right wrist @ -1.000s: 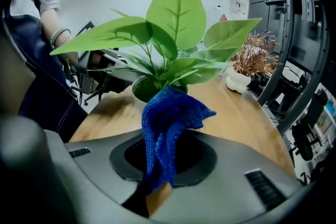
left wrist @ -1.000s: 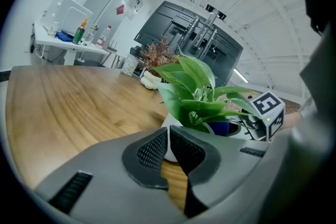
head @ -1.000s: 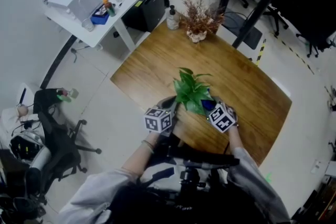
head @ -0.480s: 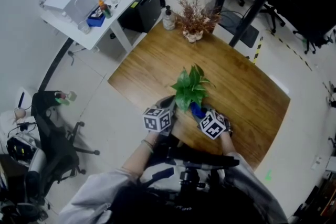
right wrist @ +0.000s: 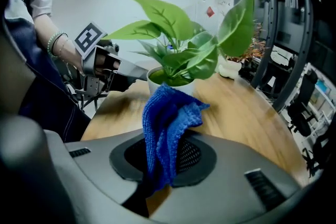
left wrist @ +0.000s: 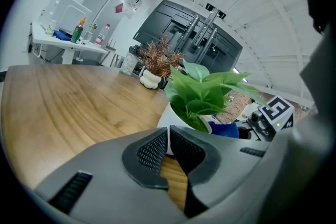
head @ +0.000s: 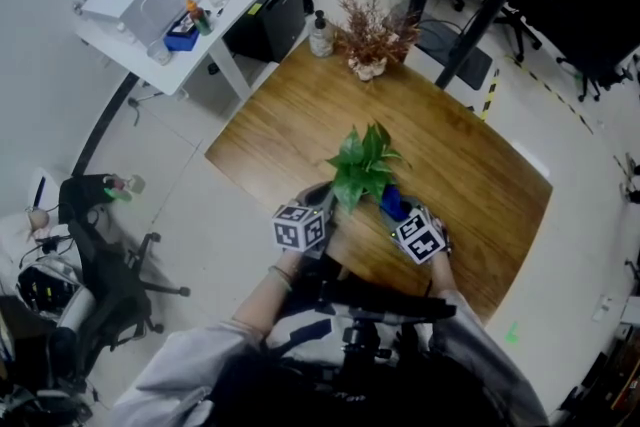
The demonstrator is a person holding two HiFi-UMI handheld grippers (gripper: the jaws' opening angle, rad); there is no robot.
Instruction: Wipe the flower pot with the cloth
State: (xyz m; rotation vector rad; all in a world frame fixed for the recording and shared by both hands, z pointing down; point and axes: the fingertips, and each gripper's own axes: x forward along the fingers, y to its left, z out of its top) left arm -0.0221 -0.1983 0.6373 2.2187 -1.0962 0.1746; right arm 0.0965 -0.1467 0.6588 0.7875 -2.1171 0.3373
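Observation:
A white flower pot [left wrist: 164,117] with a leafy green plant [head: 365,167] stands near the front edge of the wooden table [head: 470,165]. My left gripper [head: 328,205] is at the pot's left side. Its jaws are shut to a thin slit, with the tips right at the pot wall [left wrist: 168,136]. My right gripper [head: 402,215] is at the pot's right front, shut on a blue knitted cloth [right wrist: 167,120]. The cloth's top [head: 393,203] lies against the pot [right wrist: 157,77] just below the rim. Leaves hide most of the pot in the head view.
A dried-flower arrangement [head: 372,37] and a pump bottle [head: 322,35] stand at the table's far corner. A white side table [head: 160,25] with a box and bottles is at the back left. An office chair [head: 100,245] sits on the floor at the left.
My right gripper swung left along the pot's front with the cloth, then back right. The left gripper stayed at the pot.

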